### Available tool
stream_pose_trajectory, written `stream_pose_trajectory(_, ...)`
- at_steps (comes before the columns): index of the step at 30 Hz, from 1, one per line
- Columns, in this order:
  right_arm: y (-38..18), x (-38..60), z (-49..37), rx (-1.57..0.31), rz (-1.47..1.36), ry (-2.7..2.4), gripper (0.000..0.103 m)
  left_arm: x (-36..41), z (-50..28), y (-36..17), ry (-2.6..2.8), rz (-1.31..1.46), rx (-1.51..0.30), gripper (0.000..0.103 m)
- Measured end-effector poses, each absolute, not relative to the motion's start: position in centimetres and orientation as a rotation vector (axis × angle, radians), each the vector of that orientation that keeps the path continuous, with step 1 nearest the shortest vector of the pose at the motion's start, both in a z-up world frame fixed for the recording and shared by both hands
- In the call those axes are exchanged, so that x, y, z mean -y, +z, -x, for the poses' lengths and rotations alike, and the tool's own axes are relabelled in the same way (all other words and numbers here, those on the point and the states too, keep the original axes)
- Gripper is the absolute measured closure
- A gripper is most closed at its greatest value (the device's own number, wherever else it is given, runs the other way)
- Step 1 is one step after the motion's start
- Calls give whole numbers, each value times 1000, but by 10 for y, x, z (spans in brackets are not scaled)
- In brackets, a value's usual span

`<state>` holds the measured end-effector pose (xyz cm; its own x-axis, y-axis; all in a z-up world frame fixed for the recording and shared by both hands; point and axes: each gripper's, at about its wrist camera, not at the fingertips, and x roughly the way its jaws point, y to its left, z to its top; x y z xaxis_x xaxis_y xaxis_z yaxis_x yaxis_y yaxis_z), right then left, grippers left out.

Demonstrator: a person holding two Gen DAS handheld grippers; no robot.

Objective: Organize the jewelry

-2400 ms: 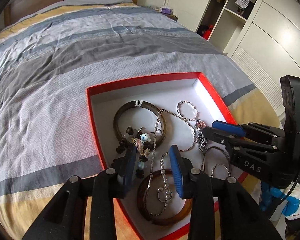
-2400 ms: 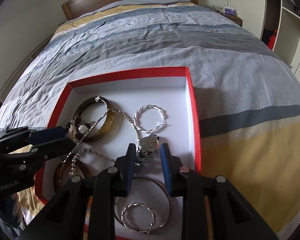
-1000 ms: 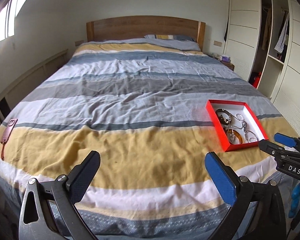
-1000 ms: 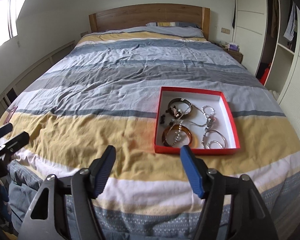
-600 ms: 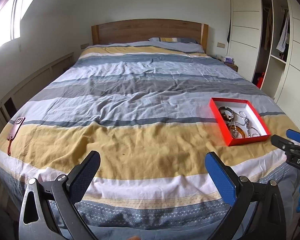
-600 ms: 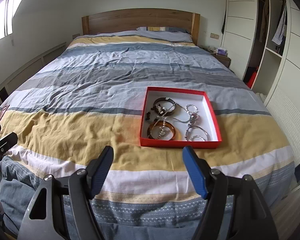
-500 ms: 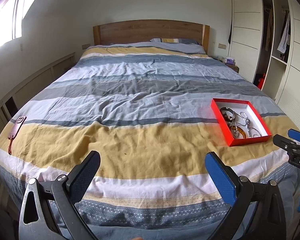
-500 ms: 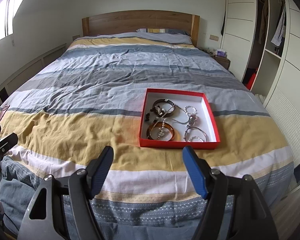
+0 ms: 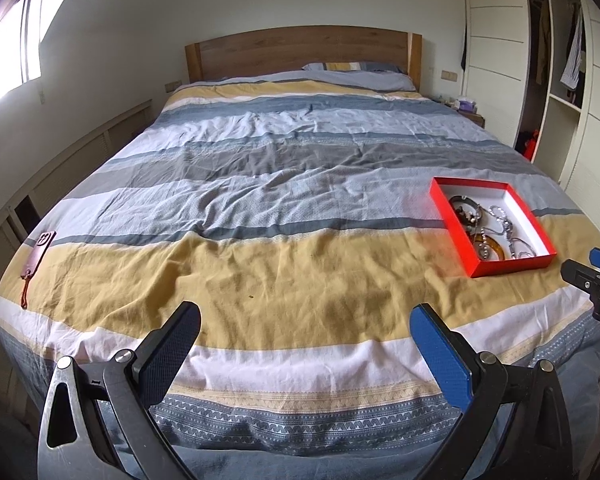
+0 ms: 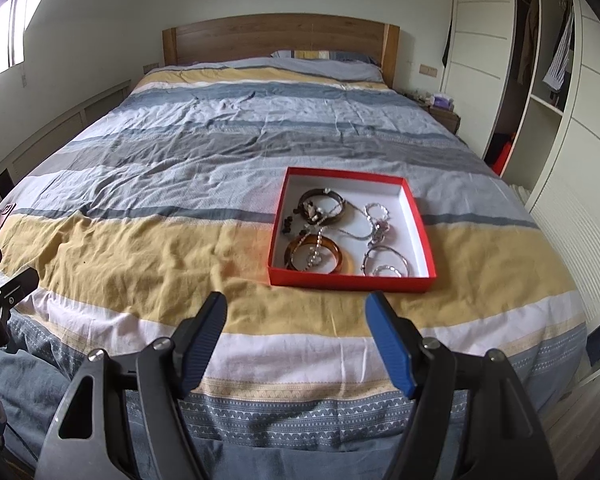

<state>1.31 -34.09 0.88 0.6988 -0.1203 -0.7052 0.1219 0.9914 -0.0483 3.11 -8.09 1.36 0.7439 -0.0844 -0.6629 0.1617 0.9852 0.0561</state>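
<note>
A red box (image 10: 419,227) with a white inside lies on the striped bedspread, near the foot on the right side. Inside it are a dark bangle (image 10: 322,202), an amber bangle (image 10: 314,258), silver chains and silver rings (image 10: 385,263). The same red box (image 9: 460,236) shows at the right in the left wrist view. My right gripper (image 10: 298,308) stands open over the foot of the bed, short of the box, nothing between its fingers. My left gripper (image 9: 305,324) stands wide open further left, also empty.
The bed (image 10: 228,152) has a wooden headboard (image 10: 280,36) at the far wall. A dark red phone case (image 9: 38,250) lies at the bed's left edge. A white wardrobe (image 10: 556,92) with open shelves stands at the right, beside a nightstand (image 10: 444,114).
Both grippers have drawn back from inside the box to the foot of the bed and their jaws stand wider. Over the last second the views shifted only slightly.
</note>
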Motion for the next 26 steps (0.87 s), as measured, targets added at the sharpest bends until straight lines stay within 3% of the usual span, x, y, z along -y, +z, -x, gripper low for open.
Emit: stream_pose_trajectory(26,-13,345,-28,-853,-6,-137,33,78,-44,-4,-132,-107,-783,1)
